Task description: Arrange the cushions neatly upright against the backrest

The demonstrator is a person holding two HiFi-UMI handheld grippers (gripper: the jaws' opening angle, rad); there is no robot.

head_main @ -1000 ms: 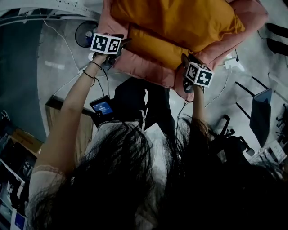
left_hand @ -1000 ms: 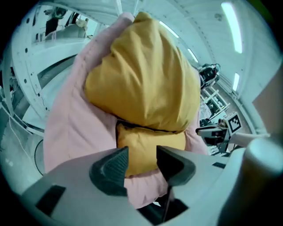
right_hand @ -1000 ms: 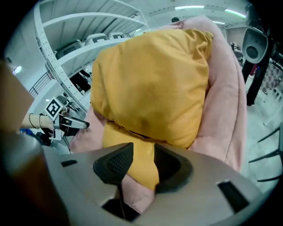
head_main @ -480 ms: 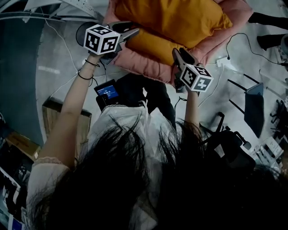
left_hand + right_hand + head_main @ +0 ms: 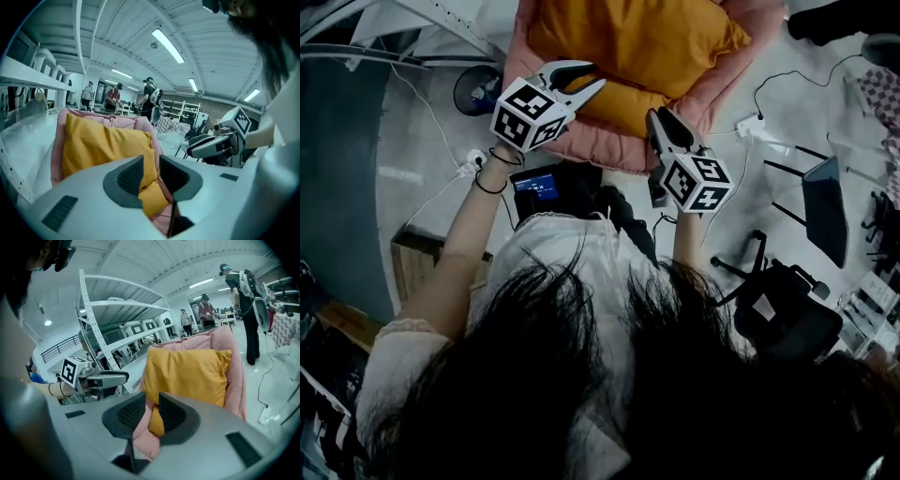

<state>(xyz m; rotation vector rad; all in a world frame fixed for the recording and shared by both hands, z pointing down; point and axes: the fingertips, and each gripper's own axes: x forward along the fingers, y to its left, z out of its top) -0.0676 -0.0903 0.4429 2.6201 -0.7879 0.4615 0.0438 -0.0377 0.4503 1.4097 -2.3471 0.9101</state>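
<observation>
Left gripper: jaws closing to a narrow gap, nothing between the pads. In the left gripper view only yellow cloth shows beyond the gap, well ahead of the tips, not touched.

Right gripper: jaws also closing, gap slim, nothing held. In the right gripper view the gap frames pink and yellow cloth farther off.

Yellow cushion: ahead of both sets of jaws, standing upright against the back of the pink seat. A lower cushion, also yellow, lies at its foot, nearest the tips, roughly between the two grippers' lines.

Change from a second ago: then both grippers were at the seat's front edge, left at its near-left corner, right against the near-right rim, jaws wider. Now both are drawn back, clear of the seat, with the jaws markedly narrower. Each gripper shows in the other's view, off to the side.
</observation>
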